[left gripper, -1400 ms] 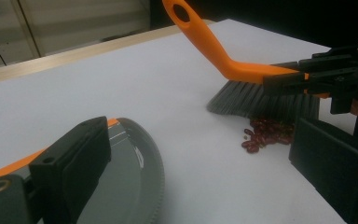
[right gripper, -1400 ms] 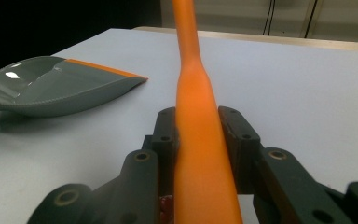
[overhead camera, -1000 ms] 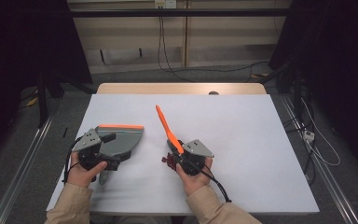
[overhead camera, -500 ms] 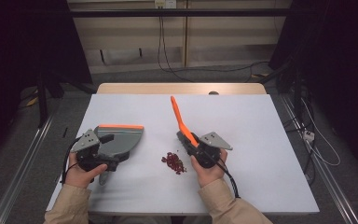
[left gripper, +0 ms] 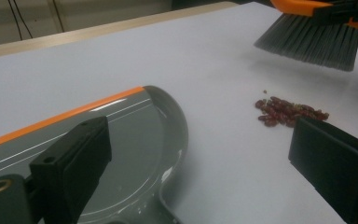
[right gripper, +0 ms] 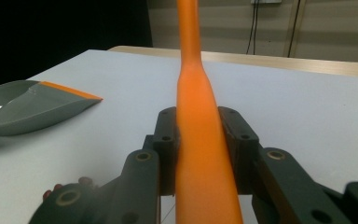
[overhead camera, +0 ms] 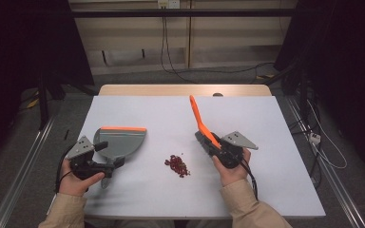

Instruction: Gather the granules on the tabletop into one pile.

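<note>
While the right gripper (overhead camera: 215, 145) stays clamped on the brush (overhead camera: 200, 121), the beans (overhead camera: 177, 165) lie loose between it and the dustpan (overhead camera: 119, 141). A hard sweep could scatter them past the pan's lip. The left gripper (overhead camera: 105, 159) seems to pinch the pan's handle, though that's hidden. The table (overhead camera: 266, 190) leaves wide room.

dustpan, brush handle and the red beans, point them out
dustpan (overhead camera: 119, 142), high view, grey tray
brush handle (right gripper: 200, 121), right gripper view, orange shaft between the jaws
red beans (overhead camera: 177, 165), high view, middle of pile
</note>
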A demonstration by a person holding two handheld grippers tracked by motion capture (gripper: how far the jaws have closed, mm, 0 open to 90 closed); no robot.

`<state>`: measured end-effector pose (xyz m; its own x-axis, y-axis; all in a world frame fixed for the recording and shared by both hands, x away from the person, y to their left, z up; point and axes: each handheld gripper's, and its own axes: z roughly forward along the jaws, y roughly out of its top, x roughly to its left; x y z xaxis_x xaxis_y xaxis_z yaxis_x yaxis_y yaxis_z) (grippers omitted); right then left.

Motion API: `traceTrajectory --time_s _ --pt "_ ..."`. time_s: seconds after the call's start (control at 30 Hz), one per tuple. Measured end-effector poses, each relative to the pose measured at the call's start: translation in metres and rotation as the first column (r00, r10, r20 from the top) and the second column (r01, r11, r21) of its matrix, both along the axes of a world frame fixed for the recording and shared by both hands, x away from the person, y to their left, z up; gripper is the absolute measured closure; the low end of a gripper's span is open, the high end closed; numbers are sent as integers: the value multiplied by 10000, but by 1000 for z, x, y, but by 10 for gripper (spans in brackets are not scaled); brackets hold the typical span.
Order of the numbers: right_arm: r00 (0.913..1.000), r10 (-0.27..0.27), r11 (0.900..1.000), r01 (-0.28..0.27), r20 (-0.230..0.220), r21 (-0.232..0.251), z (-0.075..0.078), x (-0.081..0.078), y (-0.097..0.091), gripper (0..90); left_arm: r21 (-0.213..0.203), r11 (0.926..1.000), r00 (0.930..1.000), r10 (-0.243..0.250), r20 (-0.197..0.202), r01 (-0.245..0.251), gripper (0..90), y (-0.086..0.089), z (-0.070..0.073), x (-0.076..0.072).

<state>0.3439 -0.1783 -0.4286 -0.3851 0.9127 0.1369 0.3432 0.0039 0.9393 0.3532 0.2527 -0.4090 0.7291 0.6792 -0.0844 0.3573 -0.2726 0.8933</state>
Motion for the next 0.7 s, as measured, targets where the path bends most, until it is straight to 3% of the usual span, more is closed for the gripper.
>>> traceTrajectory --time_s 0.37,0.6,0.7 --pt "9960 884 9960 -882 -91 163 0 4 -30 708 608 9967 9972 566 -483 -537 62 7 -8 -2" --pt "9920 1243 9920 -1247 -218 -181 -2 4 -36 708 986 9915 9928 930 -751 -854 62 9 -13 -2" --pt "9888 1376 9893 -1401 -581 -407 -5 6 -36 707 1037 9894 9904 1105 -830 -1017 62 10 -14 -3"
